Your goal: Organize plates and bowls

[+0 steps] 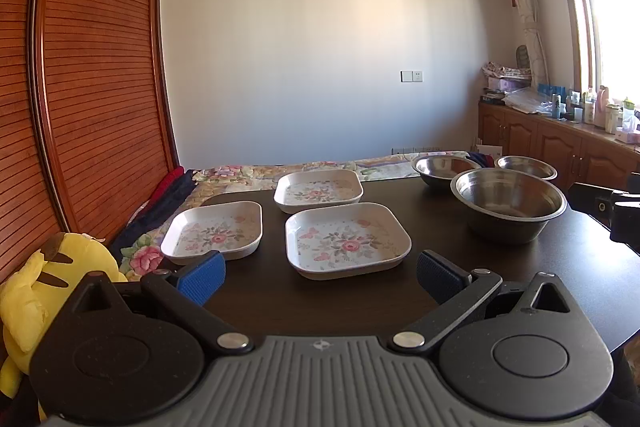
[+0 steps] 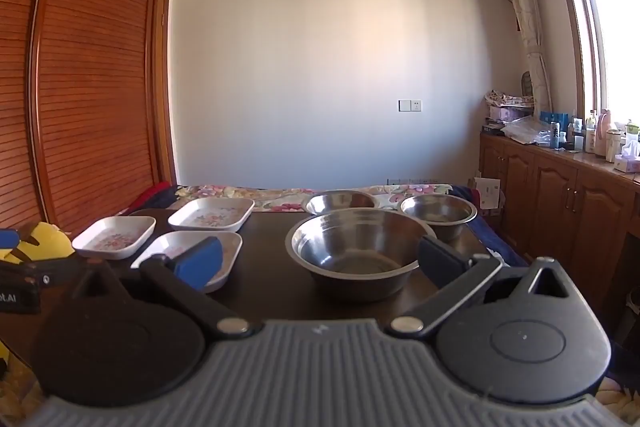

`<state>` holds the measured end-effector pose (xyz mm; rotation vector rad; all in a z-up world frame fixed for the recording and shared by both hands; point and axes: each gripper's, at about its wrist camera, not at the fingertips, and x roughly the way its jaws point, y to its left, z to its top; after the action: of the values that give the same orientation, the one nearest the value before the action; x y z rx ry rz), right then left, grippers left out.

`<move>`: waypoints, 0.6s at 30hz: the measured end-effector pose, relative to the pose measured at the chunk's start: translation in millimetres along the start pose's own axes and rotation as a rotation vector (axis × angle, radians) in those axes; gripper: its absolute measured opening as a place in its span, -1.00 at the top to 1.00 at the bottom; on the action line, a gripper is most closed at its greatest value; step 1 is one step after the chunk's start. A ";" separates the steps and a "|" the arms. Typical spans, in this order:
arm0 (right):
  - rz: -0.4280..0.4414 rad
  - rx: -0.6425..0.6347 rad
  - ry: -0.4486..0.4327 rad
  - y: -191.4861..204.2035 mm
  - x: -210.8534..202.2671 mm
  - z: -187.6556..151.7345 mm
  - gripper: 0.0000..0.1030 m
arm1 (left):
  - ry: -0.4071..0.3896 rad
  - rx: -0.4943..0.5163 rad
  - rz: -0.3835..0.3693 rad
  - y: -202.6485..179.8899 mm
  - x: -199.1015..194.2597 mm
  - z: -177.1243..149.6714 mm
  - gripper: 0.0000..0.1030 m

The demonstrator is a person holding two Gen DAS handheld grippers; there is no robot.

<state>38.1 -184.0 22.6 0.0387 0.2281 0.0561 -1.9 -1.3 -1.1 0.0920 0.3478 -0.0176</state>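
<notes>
Three square white floral plates lie on the dark table (image 1: 580, 267): a near one (image 1: 347, 239), a left one (image 1: 216, 231) and a far one (image 1: 319, 189). Three steel bowls stand to the right: a large near bowl (image 1: 509, 203), and two smaller ones behind it (image 1: 444, 169) (image 1: 526, 167). My left gripper (image 1: 320, 273) is open and empty, just short of the near plate. My right gripper (image 2: 320, 261) is open and empty, its fingers either side of the large bowl (image 2: 356, 251), still short of it. The plates also show in the right wrist view (image 2: 114, 237) (image 2: 212, 213) (image 2: 230, 247).
A yellow plush toy (image 1: 48, 279) sits at the table's left edge. A floral bedspread (image 1: 240, 173) lies behind the table. A slatted wooden wardrobe (image 1: 80, 67) stands left. Wooden cabinets (image 2: 560, 203) with bottles run along the right wall under the window.
</notes>
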 end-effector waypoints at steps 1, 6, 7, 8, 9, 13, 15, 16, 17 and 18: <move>0.001 -0.002 0.001 0.2 0.2 -0.6 -1.00 | 0.000 0.000 0.001 -0.2 0.0 0.0 -1.00; 0.000 -0.003 0.001 -0.4 -0.1 -1.8 -1.00 | 0.000 0.001 0.002 -0.2 0.2 0.4 -1.00; -0.001 -0.003 0.002 -0.3 0.0 -1.6 -1.00 | 0.000 0.002 0.003 -0.4 -0.2 0.8 -1.00; -0.002 -0.004 0.002 -0.6 -0.1 -2.0 -1.00 | 0.000 0.004 0.003 -0.7 -0.4 0.9 -1.00; -0.003 -0.006 0.002 0.4 -0.1 -2.0 -1.00 | 0.001 0.004 0.002 -0.9 -0.7 1.2 -1.00; -0.004 -0.006 0.002 -0.4 -0.9 -1.8 -1.00 | 0.001 0.005 0.002 -1.0 -0.8 1.7 -1.00; -0.001 -0.004 0.004 -1.1 -1.2 -1.3 -1.00 | 0.001 0.004 0.002 -1.0 -0.8 1.7 -1.00; -0.001 -0.003 0.003 -1.6 -1.6 -1.5 -1.00 | 0.001 0.004 0.002 -1.1 -0.9 1.8 -1.00; 0.000 -0.005 0.004 -0.9 -1.3 -1.2 -1.00 | 0.001 0.004 0.002 -1.1 -0.8 1.7 -1.00; -0.001 -0.006 0.004 -1.0 -1.4 -1.4 -1.00 | 0.001 0.005 0.002 -1.0 -0.8 1.6 -1.00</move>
<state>36.4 -185.1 21.6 0.0324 0.2317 0.0555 -2.2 -2.5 0.6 0.0969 0.3488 -0.0164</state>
